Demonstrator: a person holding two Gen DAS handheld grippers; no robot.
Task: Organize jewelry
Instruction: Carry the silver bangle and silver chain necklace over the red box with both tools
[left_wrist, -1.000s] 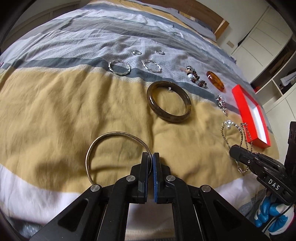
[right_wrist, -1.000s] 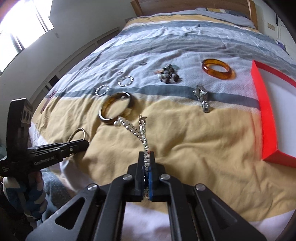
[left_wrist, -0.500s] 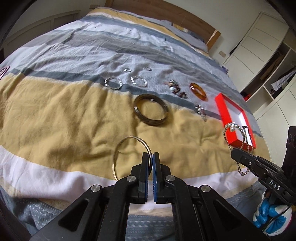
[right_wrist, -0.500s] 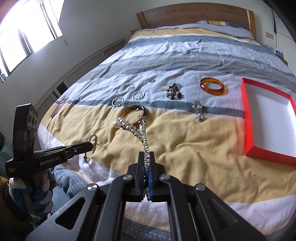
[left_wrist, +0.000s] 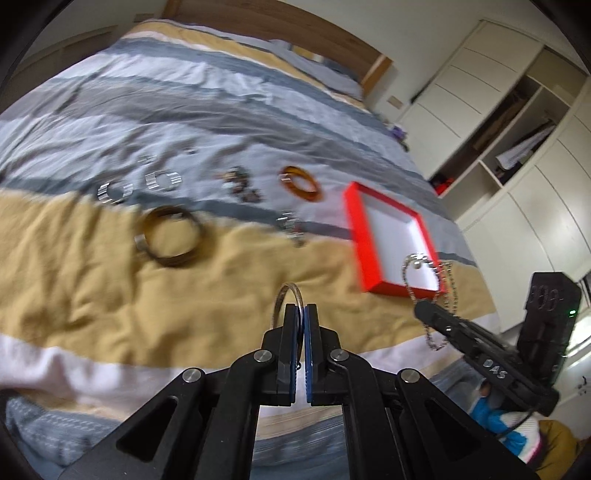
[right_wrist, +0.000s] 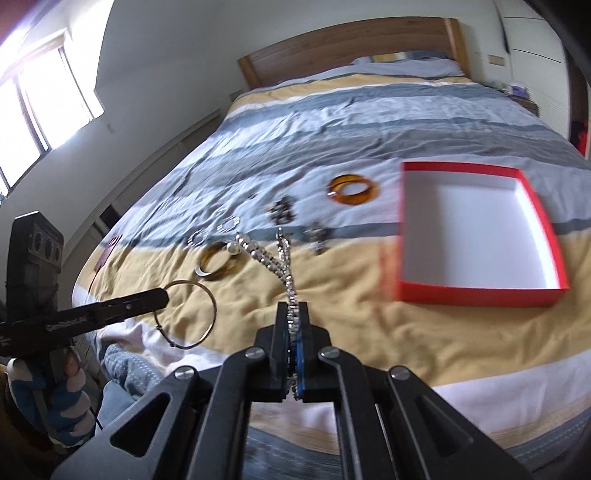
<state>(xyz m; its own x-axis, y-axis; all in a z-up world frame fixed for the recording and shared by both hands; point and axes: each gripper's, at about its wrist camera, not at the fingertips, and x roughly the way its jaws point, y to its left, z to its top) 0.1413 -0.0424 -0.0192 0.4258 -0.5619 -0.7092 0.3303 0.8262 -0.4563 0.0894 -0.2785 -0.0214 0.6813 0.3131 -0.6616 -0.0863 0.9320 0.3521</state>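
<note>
My left gripper (left_wrist: 303, 308) is shut on a thin gold bangle (left_wrist: 282, 301), held in the air above the bed; the bangle also shows in the right wrist view (right_wrist: 207, 295). My right gripper (right_wrist: 292, 308) is shut on a silver beaded necklace (right_wrist: 273, 258) that hangs from it, seen too in the left wrist view (left_wrist: 430, 280). An open red box (right_wrist: 476, 291) with a white inside lies on the bedspread to the right (left_wrist: 356, 229). A dark brown bangle (left_wrist: 170, 236), an amber bangle (left_wrist: 301, 182), beads (left_wrist: 242, 184) and silver pieces (left_wrist: 114, 192) lie on the bed.
The striped bedspread (left_wrist: 110, 288) covers a wide bed with a wooden headboard (right_wrist: 347, 48). White wardrobes and open shelves (left_wrist: 517, 140) stand to the right. A window (right_wrist: 40, 110) is on the left wall.
Both grippers have risen and swung toward the red box with their jewelry. The box looms larger and nearer in both views.
</note>
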